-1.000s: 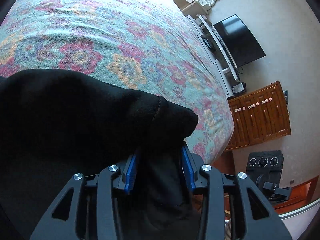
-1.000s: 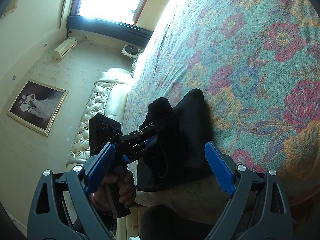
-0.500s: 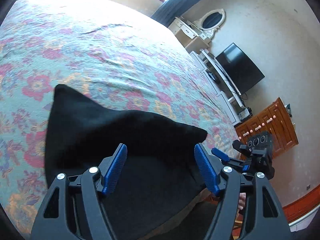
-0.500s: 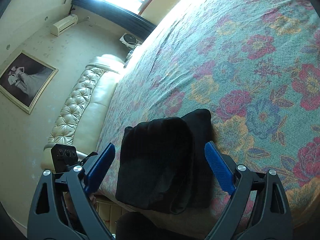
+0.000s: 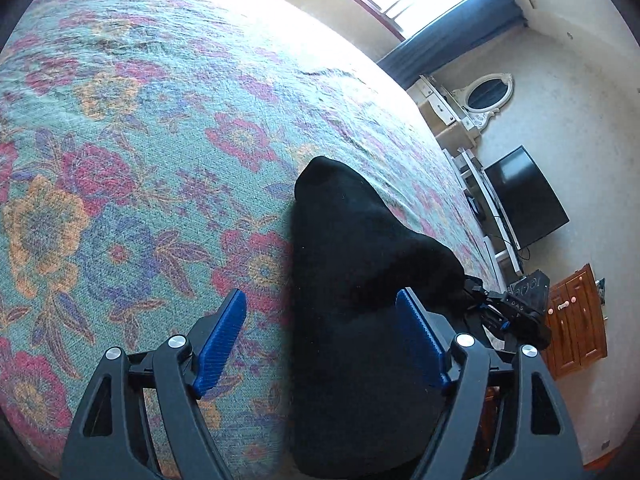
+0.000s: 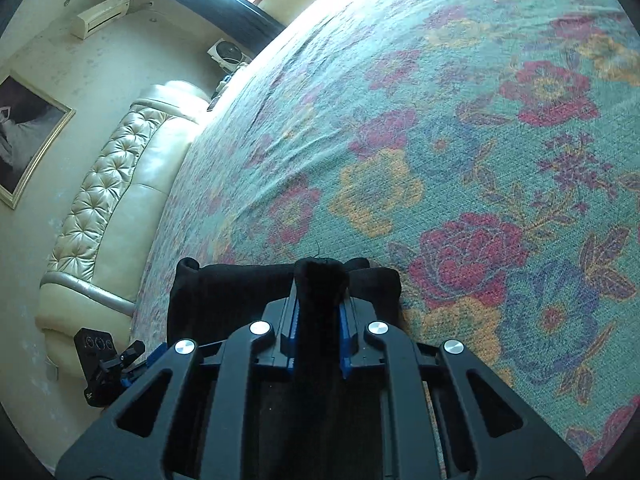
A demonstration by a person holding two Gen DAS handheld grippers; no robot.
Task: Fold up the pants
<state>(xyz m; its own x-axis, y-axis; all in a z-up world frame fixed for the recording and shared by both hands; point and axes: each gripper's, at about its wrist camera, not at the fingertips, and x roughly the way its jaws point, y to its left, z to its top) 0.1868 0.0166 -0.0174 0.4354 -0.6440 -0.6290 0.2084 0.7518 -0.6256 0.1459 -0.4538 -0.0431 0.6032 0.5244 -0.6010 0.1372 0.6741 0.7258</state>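
We find our right gripper clamped on a raised fold of the black pants; left gripper gapes empty above them. They lie bundled at the floral bedspread edge. Final fold underway, we judge; next, carry it over squarely.

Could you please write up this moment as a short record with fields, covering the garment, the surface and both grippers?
garment: black fabric pants, folded into a compact bundle near the bed's edge
surface: bed under a teal floral woven bedspread
left gripper: open, blue pads apart, holding nothing, the bundle partly between them
right gripper: shut, pinching a raised fold of the pants
background: dark flat television, wooden cabinet, cream tufted headboard
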